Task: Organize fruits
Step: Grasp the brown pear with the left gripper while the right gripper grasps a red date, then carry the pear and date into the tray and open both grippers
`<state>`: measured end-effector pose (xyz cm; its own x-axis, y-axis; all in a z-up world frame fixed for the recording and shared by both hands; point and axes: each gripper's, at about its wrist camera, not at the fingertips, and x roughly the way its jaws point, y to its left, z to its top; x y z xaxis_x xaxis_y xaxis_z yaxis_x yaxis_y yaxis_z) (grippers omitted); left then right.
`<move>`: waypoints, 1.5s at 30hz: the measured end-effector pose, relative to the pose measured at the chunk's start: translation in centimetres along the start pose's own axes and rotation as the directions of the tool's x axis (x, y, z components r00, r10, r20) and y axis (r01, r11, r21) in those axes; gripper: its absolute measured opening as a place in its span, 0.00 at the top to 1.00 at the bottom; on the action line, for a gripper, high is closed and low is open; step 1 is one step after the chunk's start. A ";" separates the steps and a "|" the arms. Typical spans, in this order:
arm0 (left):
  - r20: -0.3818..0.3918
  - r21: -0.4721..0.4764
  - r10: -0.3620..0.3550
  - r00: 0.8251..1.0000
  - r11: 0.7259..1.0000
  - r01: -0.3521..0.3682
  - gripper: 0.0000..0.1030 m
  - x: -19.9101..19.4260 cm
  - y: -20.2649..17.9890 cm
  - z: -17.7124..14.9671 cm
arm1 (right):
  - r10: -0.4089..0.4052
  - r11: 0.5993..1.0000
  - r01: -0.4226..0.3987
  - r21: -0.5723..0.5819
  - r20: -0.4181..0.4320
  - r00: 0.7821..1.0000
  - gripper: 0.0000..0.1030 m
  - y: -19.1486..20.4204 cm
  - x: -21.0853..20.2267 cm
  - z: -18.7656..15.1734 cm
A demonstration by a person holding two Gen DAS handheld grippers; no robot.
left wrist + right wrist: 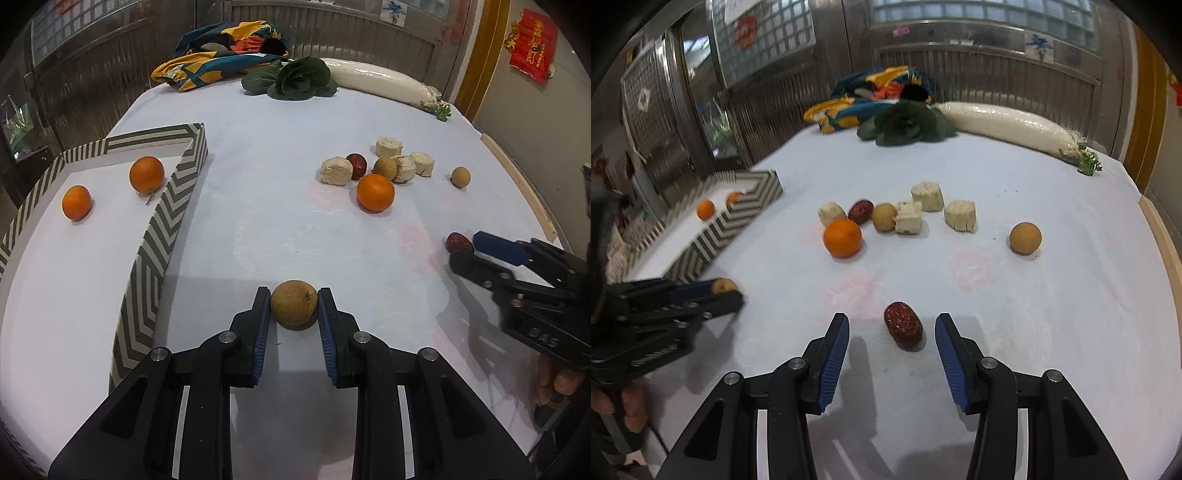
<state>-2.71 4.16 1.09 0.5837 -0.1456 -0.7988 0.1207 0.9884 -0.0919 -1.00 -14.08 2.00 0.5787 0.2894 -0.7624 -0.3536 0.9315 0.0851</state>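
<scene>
Tabletop (pixel 280 177) is covered in a plain white cloth with a few faint pinkish stains, and the room behind is all metal grilles and glass-block windows, with a red decoration on the wall at far right. Going left to right: a chevron-striped tray (pixel 162 221) sits at the left edge with two oranges (pixel 146 174) inside. Left gripper (pixel 293 306) is clamped on a tan longan (pixel 294 303), both pads pressing its sides, just right of the tray wall. Mid-table there's a third orange (pixel 375 192) in front of a cluster of pale cut chunks (pixel 336 171), a red date and another longan, with one more longan (pixel 461 177) off on its own. Right gripper (pixel 892 325) is spread open around a wrinkly red jujube (pixel 903 325) lying on the cloth, pads not touching it. Along the back edge: a crumpled colourful cloth (pixel 225 51), leafy greens (pixel 301 79) and a long white radish (pixel 380 83).
</scene>
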 end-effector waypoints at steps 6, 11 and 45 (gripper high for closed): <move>-0.006 0.003 -0.008 1.000 1.000 0.008 0.76 0.2 -0.4 0.2 | 0.035 0.999 -0.034 0.022 -0.028 0.999 0.70 -0.8 1.0 0.5; -0.007 0.004 -0.010 1.000 1.000 0.010 0.76 0.2 -0.7 0.2 | 0.007 1.000 -0.007 0.002 -0.032 0.999 0.79 -0.7 1.0 0.5; 0.107 -0.028 0.049 0.993 0.999 -0.046 0.76 -5.2 0.5 2.3 | 0.074 0.997 -0.070 -0.033 0.114 0.991 0.79 4.2 -4.6 1.7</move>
<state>-3.87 5.32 6.60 0.6715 -0.1010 -0.7340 0.0710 0.9949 -0.0720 -3.90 -11.16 6.91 0.6309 0.3804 -0.6762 -0.4174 0.9011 0.1174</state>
